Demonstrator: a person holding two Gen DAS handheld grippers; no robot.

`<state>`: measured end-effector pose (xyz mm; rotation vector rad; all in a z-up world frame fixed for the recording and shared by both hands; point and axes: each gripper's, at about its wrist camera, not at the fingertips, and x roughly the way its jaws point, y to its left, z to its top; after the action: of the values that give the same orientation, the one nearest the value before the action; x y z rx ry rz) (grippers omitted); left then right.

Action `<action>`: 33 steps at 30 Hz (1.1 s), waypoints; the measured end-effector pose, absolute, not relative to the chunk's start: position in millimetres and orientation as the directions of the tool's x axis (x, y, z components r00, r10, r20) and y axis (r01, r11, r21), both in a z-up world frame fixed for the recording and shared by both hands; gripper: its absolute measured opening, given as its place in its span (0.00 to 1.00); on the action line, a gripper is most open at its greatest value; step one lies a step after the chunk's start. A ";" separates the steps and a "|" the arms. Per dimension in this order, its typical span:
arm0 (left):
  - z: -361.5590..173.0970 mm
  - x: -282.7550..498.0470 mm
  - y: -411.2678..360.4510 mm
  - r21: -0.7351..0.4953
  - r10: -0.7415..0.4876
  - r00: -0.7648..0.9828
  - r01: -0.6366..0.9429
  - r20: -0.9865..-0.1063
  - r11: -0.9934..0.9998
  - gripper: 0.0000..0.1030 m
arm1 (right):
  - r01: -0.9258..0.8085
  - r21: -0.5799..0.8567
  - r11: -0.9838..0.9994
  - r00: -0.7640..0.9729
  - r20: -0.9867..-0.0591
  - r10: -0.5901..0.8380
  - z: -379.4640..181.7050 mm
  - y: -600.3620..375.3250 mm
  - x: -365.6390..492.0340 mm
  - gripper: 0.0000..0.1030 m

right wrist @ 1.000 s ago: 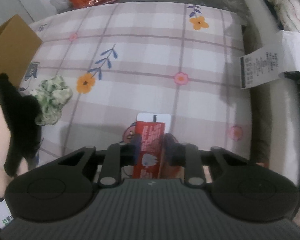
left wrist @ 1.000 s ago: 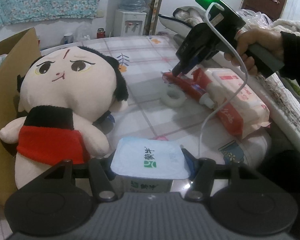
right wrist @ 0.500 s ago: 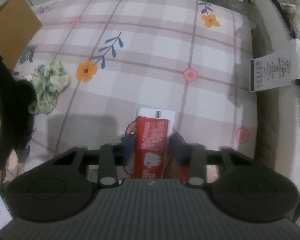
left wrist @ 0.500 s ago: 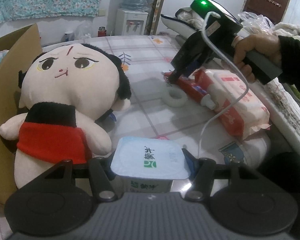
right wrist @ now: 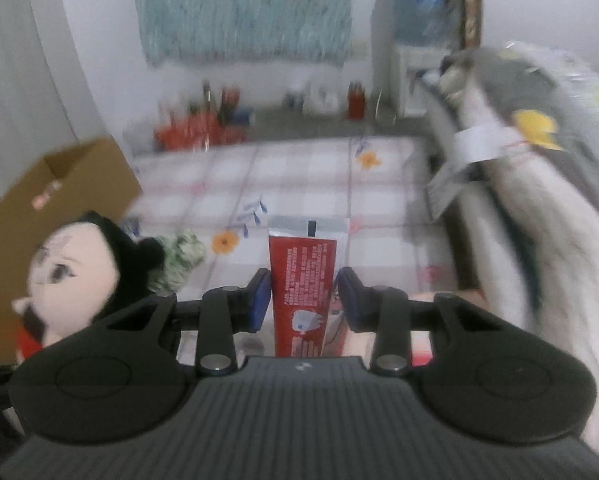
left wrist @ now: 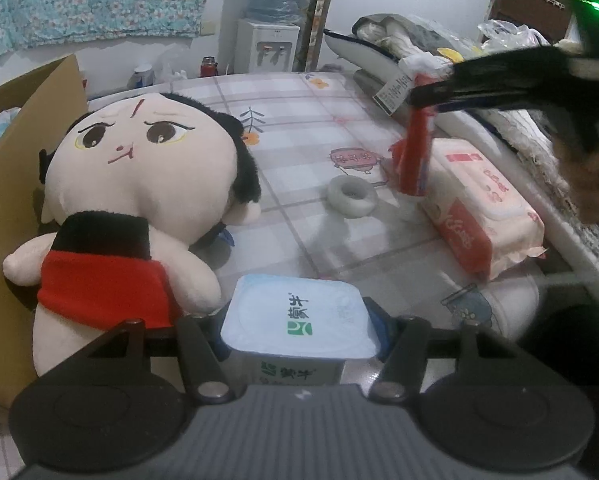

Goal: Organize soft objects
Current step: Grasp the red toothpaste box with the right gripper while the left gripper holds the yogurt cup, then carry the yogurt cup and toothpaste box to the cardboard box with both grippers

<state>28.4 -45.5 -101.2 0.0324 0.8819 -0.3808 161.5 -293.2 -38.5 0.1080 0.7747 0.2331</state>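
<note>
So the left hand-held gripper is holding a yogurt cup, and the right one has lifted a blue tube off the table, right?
Nearly. The tube is red, not blue, as the right wrist view shows between the right hand-held gripper's fingers. The rest stands: the left hand-held gripper holds the yogurt cup, and the tube hangs clear of the table.

Light was dim and even, cool white. In the left wrist view the plush doll [left wrist: 139, 200] and tape roll [left wrist: 351, 196] were sharp, throwing soft shadows onto the tablecloth [left wrist: 299, 128], whose near edge showed pale glare. The right gripper [left wrist: 421, 98] smeared with motion blur by the right edge. The right wrist view was blurred throughout, only the toothpaste tube [right wrist: 302, 288] fairly readable. Fisheye bending curved both frames, corners black.
</note>
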 end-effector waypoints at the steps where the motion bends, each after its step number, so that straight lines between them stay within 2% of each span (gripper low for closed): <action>1: -100.7 28.3 -46.1 -0.125 -0.310 0.572 0.339 -0.759 0.932 0.61 | -0.154 0.191 0.969 0.710 -0.660 0.243 -36.0 -297.2 150.3 0.34; 7: -94.4 23.0 -54.6 -0.100 -0.299 0.586 0.348 -0.753 0.932 0.61 | -0.104 0.259 0.960 0.778 -0.580 0.241 -32.0 -315.3 108.1 0.34; 17: -55.2 6.5 -57.4 -0.109 -0.339 0.632 0.373 -0.697 0.921 0.61 | -0.097 0.286 0.953 0.818 -0.522 0.241 -1.4 -323.9 73.9 0.33; 25: -7.9 -9.2 -43.2 -0.153 -0.387 0.682 0.378 -0.621 0.913 0.61 | -0.157 0.278 0.948 0.846 -0.457 0.274 39.4 -311.2 54.7 0.33; 33: 36.7 -21.4 -4.8 -0.192 -0.388 0.754 0.339 -0.530 0.921 0.60 | -0.280 0.266 0.923 0.837 -0.404 0.370 88.7 -270.5 52.4 0.33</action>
<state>-21.4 -4.8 36.7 -0.0864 0.5968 -0.3970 52.4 -270.5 88.7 0.2002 0.4660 0.3461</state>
